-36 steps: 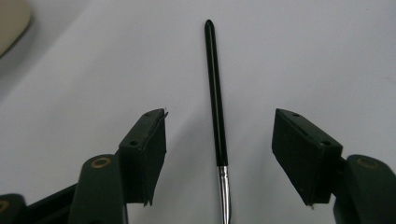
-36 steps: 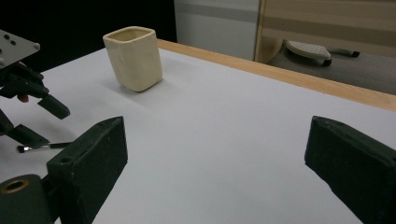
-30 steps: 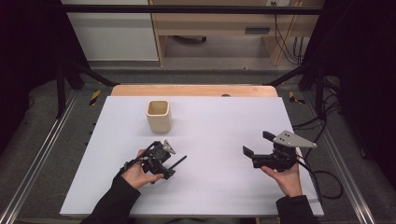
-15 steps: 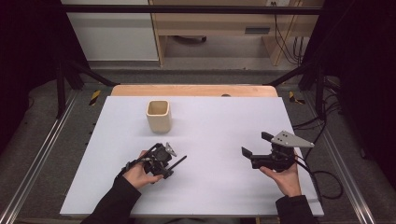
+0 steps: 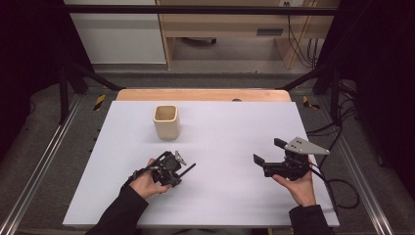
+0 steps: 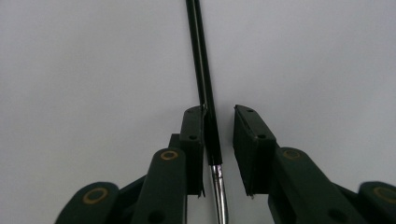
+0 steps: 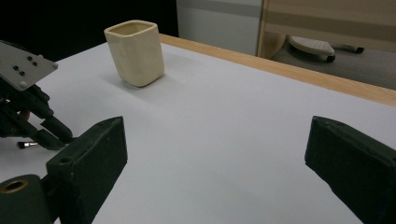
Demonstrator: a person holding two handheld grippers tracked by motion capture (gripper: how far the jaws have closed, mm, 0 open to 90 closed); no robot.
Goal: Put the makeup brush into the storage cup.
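High view is showing the white worktop (image 5: 220,147) carrying a cream cup (image 5: 166,121) near its far left. The right claw (image 5: 266,157) is hovering over the near right, its jaws standing wide apart and holding nothing. The left claw (image 5: 182,166) is lying low at the near left, its jaws slightly parted around a thin black brush (image 6: 205,88), touching one jaw only. The brush's long axis is running straight out along the jaws, its metal ferrule toward the hand.

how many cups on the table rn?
1. The cream cup stands upright on the white board's far-left part, beyond the left gripper; also seen upper left in the right gripper view.
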